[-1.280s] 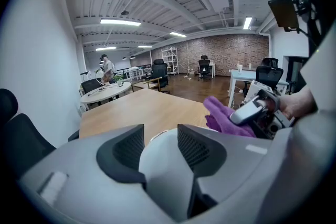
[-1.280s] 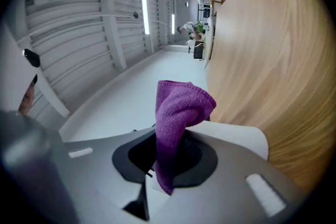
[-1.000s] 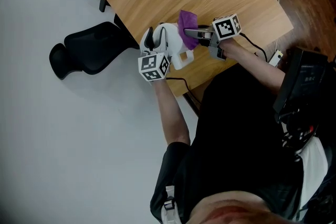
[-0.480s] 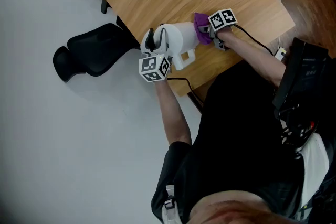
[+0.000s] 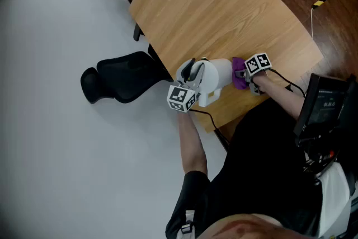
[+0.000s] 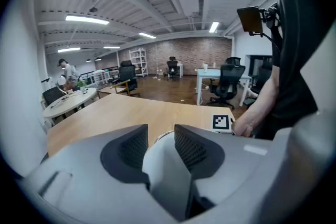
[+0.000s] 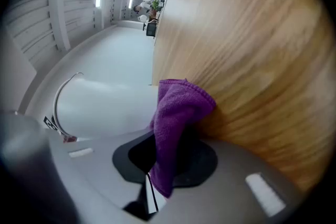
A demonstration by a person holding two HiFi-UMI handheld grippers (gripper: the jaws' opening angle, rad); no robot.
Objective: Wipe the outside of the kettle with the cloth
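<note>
Kettle on table, at near edge. Left gripper: jaws just been closing, now clamped on white part of kettle. Right gripper: jaws pinching cloth against kettle's right side. Hold kettle steady; sweep cloth round wall with even pressure.

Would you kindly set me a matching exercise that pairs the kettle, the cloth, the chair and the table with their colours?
Things:
1. kettle
2. cloth
3. chair
4. table

Colours:
A. purple
B. black
C. light wood
D. white

Pairs: 1-D, 2-A, 3-B, 4-C.
</note>
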